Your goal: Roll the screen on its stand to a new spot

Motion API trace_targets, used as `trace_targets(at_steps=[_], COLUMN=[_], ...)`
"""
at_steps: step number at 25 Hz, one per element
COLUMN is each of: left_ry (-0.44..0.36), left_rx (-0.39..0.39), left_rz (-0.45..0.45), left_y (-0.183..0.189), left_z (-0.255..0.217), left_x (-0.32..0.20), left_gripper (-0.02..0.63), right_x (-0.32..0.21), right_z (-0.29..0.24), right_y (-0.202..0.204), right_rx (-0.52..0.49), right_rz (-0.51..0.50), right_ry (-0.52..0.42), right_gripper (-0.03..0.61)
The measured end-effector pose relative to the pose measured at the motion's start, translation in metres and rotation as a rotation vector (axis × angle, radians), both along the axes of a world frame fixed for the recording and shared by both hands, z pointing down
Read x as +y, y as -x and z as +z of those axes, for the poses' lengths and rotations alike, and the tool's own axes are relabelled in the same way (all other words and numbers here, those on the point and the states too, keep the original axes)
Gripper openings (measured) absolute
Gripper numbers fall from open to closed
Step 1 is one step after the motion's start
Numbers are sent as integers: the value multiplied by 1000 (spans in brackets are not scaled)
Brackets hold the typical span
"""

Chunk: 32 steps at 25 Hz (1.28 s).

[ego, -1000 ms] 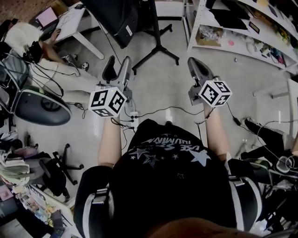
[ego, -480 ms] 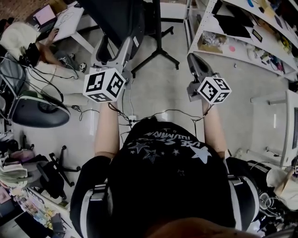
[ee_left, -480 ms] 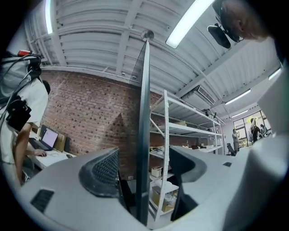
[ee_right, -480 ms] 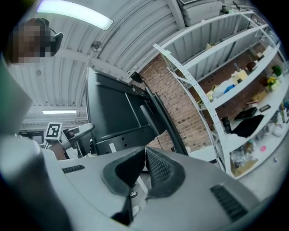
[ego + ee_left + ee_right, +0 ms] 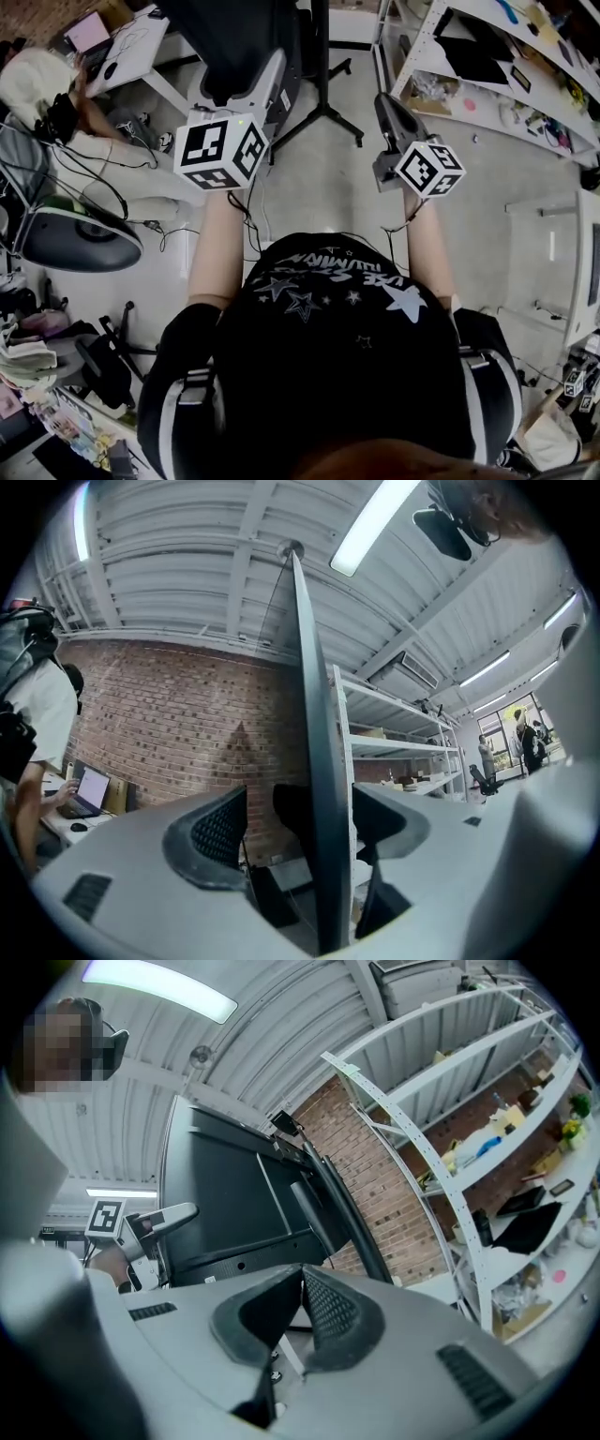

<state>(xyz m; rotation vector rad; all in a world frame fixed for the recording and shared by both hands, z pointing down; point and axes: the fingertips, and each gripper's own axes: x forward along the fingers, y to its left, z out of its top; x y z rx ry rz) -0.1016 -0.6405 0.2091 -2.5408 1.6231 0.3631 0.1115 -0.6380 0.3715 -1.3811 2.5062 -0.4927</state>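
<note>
Two grippers are raised, and neither has a hold. Left gripper [image 5: 302,822]: its jaws have just been opening and stand wide, with the side edge of the screen [image 5: 319,761] between them; we see no pad pressing on it. The stand [image 5: 322,98] sits on the floor [image 5: 319,178], left of the shelving [image 5: 487,56]. Right gripper [image 5: 302,1288]: its jaws are closed on nothing, with the back of the screen ahead. We judge that the grasp and the whole roll are yet to come.

One screen [image 5: 230,33] on one stand [image 5: 322,56] is counted; two claws, left claw [image 5: 300,827] and right claw [image 5: 302,1288]; one laptop [image 5: 89,33]; one shelf unit [image 5: 412,47].
</note>
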Motion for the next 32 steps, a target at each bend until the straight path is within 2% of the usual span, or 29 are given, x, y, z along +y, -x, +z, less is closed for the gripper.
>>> trace_targets(at_steps=[10, 11, 14, 20, 32], left_ry=[7, 8, 17, 38, 69], left_rx=[-12, -19, -27, -17, 30], left_rz=[-11, -17, -58, -83, -166], left_y=[2, 2, 5, 10, 9], left_z=[2, 2, 2, 2, 6], left_x=[-8, -8, -12, -10, -2], left_gripper=[350, 340, 256, 242, 227], right_x=[-16, -15, -14, 0, 37], right_z=[-1, -2, -1, 8, 11], right_y=[13, 13, 11, 9, 10], right_rx=[23, 22, 22, 30, 54], right_rz=[-10, -8, 2, 1, -64], right_ry=[4, 4, 9, 38, 56], right_gripper=[8, 8, 8, 8, 8])
